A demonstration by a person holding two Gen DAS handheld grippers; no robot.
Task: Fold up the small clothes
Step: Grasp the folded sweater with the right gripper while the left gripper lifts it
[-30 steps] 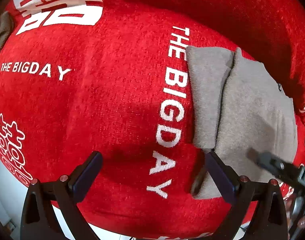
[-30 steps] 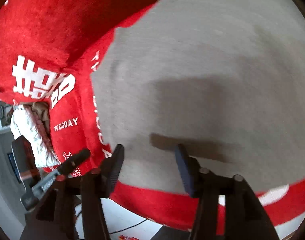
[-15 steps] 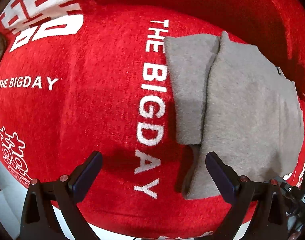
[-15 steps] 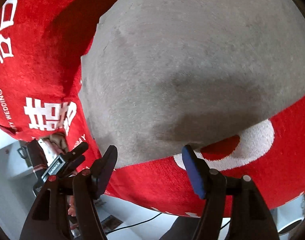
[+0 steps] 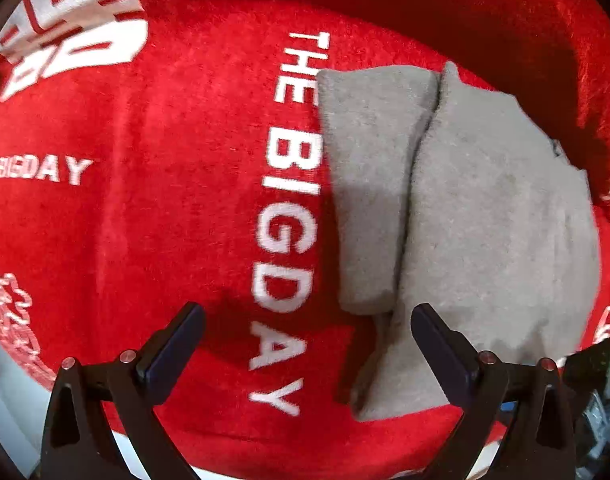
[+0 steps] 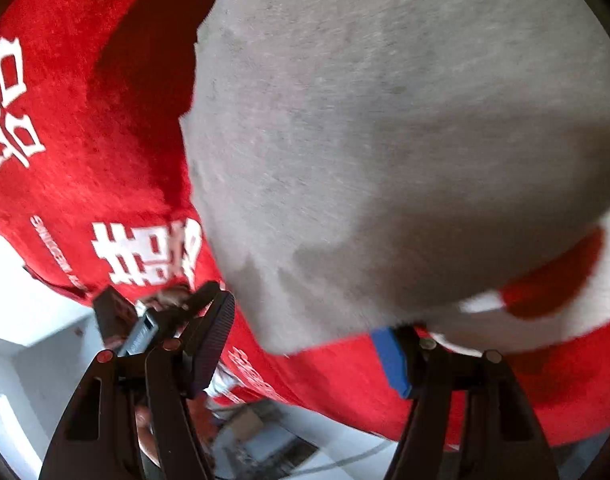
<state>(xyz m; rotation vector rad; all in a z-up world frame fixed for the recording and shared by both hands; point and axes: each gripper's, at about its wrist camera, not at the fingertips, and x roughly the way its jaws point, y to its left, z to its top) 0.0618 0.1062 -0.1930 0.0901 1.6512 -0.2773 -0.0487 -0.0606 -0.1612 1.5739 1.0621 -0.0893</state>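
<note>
Two views, left gripper (image 5: 305, 344) jaws spread empty beside folded grey garment (image 5: 465, 220), right gripper (image 6: 305, 332) jaws wide, garment corner between.

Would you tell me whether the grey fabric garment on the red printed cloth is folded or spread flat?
Folded: on the grey fabric garment, one layer overlaps a narrower panel along a raised edge, atop the red printed cloth.

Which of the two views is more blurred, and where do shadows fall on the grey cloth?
Right wrist view: more motion blur, strongest near the grey cloth's lower edge, where a dark shadow lies. Left wrist view: sharper, the red blanket's letters readable; shadow beside the cloth's fold.
</note>
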